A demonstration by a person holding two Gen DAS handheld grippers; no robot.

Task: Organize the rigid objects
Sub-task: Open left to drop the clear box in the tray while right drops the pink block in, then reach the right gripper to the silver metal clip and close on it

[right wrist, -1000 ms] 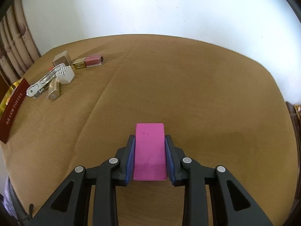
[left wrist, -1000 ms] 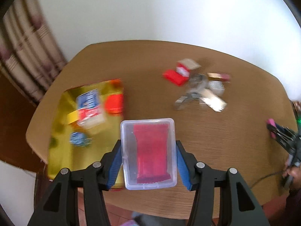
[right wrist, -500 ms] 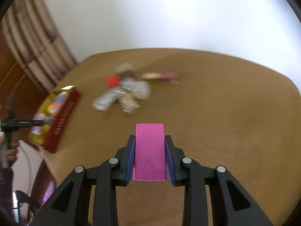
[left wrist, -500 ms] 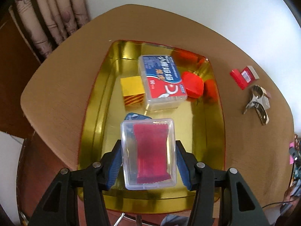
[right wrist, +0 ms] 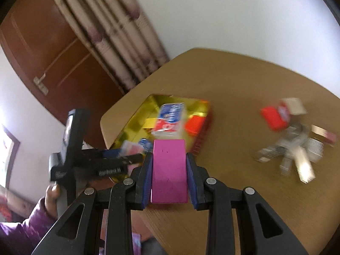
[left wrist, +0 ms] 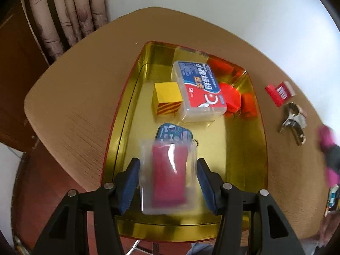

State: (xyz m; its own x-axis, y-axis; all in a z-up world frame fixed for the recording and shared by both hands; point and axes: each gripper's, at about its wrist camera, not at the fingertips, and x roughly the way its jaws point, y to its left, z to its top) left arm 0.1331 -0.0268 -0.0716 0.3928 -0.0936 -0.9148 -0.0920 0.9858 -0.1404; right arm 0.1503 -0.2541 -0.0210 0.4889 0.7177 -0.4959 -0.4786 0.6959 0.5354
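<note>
**Clear case slipping into the tin**

My left claw [left wrist: 167,182] has swung over the gold tin [left wrist: 244,148] and now stands released; the clear case [left wrist: 169,176] blurs, dropping. My right claw [right wrist: 170,175] arrives clenched on the pink block [right wrist: 169,170].

Tray [left wrist: 258,159]: glossy gold metal, mirror-like inside. Table [left wrist: 80,97]: matt wood grain; clear case [left wrist: 169,177]: see-through smooth plastic, blurred; floss box [left wrist: 198,89]: clear plastic with glossy printed label. Pink block [right wrist: 169,171]: smooth, slightly shiny; gripper pads [right wrist: 148,178]: ribbed blue, arms matt black plastic; curtain [left wrist: 70,14]: cloth.
</note>
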